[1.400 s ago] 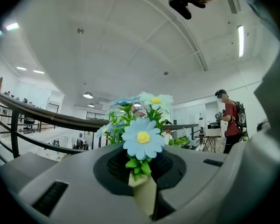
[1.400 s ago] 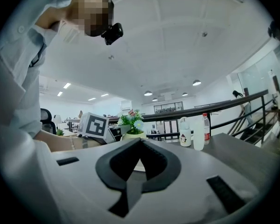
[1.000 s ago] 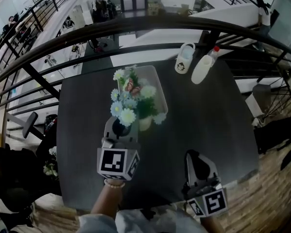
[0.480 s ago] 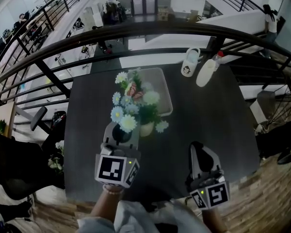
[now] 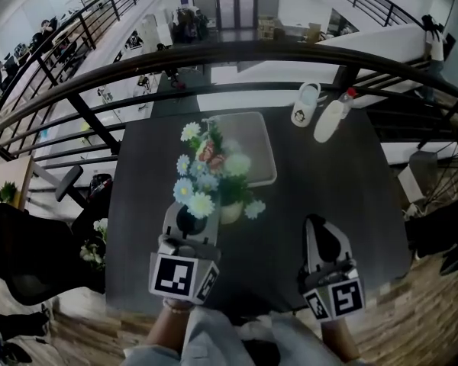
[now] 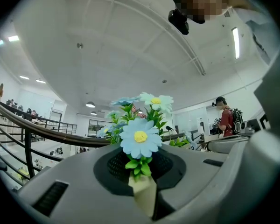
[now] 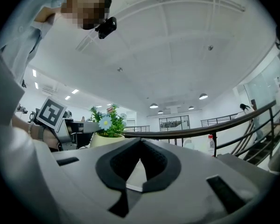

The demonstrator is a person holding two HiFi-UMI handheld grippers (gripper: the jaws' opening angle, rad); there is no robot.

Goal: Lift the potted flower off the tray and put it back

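1. The left gripper (image 5: 187, 213), lower left of centre in the head view, is clenched on the potted flower (image 5: 214, 178). In its own view (image 6: 142, 190), a cream wedge of the pot is pinched between the jaws. The right gripper (image 5: 320, 231), at the lower right, has its jaws drawn together on nothing (image 7: 135, 171) and is well apart from the plant.
2. The room is a tall open hall with a smooth white ceiling (image 7: 177, 45) carrying round and strip lights. A dark curved metal railing (image 5: 237, 52) sweeps across the top of the head view. A lower level with desks and people lies beyond it.
3. Wood-plank floor (image 5: 435, 303) shows at the lower right.
4. The table (image 5: 328, 181) is dark, matte and roughly square.
5. The tray (image 5: 253, 136) is pale and rectangular with rounded corners and a raised rim. It sits upper centre on the table.
6. The plant's smooth cream pot (image 5: 230, 212) is outside the tray, just below its near edge in the frame. Pale blue and white daisy-like blooms and green leaves spread above the pot. Whether its base touches the table cannot be told.
7. At the table's upper right stands a white bottle (image 5: 330, 119) with a red cap.
8. Just beside the bottle is a white mug (image 5: 305, 105) with a handle.
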